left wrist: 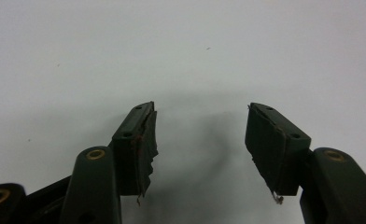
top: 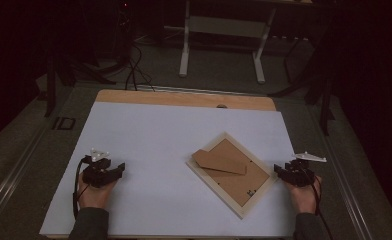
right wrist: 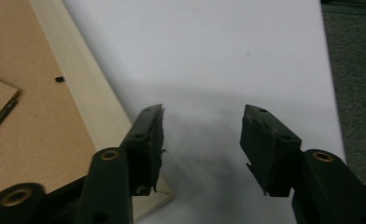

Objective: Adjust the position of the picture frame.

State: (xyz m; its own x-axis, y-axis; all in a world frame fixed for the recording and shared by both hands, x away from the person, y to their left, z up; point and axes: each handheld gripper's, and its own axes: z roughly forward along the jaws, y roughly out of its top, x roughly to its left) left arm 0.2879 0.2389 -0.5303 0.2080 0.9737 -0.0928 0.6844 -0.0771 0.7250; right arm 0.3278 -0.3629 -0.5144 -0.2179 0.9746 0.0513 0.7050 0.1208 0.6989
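Observation:
A picture frame (top: 232, 172) lies face down on the white sheet (top: 159, 145), right of centre, turned at an angle. Its pale wood border (right wrist: 90, 100) surrounds a brown backing board (right wrist: 31, 112), and a brown cardboard stand flap (top: 219, 162) rests on that board. My right gripper (top: 282, 171) sits just right of the frame's right corner, open and holding nothing; in the right gripper view its left jaw hangs over the frame's edge. My left gripper (top: 118, 170) rests at the sheet's left side, open, with bare white sheet (left wrist: 195, 56) between its jaws.
The white sheet covers a wooden table (top: 184, 98) whose far edge shows. Grey floor (right wrist: 354, 70) lies beyond the sheet's right edge. A white desk frame (top: 224, 30) and cables (top: 131, 65) stand on the floor behind the table.

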